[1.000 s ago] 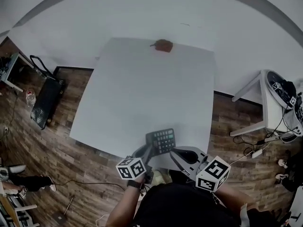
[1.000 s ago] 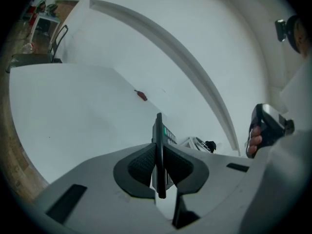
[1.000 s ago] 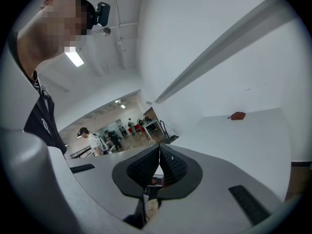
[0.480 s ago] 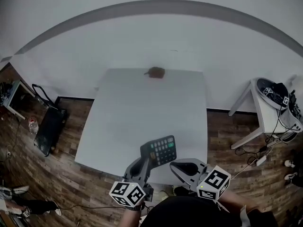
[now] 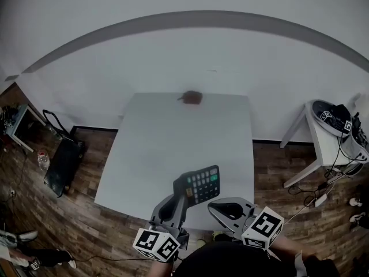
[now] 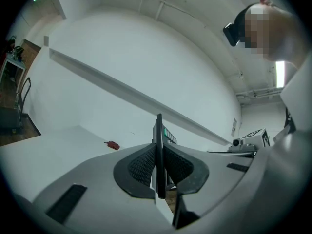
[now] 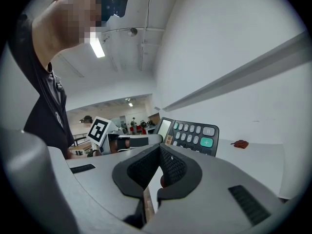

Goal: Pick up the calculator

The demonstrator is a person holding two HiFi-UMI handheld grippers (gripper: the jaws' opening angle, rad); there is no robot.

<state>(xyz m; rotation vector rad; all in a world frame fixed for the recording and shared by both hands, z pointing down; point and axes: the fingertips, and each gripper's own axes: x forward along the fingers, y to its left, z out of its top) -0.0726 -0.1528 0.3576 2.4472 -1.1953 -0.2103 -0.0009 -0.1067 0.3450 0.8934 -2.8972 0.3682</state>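
Note:
The dark calculator (image 5: 199,186) with grey keys and one green key hangs in the air above the white table's (image 5: 173,143) near edge. My left gripper (image 5: 185,192) is shut on its left end. In the left gripper view the calculator (image 6: 159,152) stands edge-on between the two pads. My right gripper (image 5: 214,203) sits just right of it, jaws shut with nothing between them. In the right gripper view the calculator's (image 7: 191,136) key face shows beyond the closed pads (image 7: 168,167).
A small reddish-brown object (image 5: 192,97) lies at the table's far edge by the white wall. Wooden floor surrounds the table. A black case (image 5: 62,165) stands on the floor at left. A white side table (image 5: 334,133) with gear is at right.
My left gripper has lifted the calculator off the table and rolled it. The right gripper has risen a little beside it. The head view has tilted upward.

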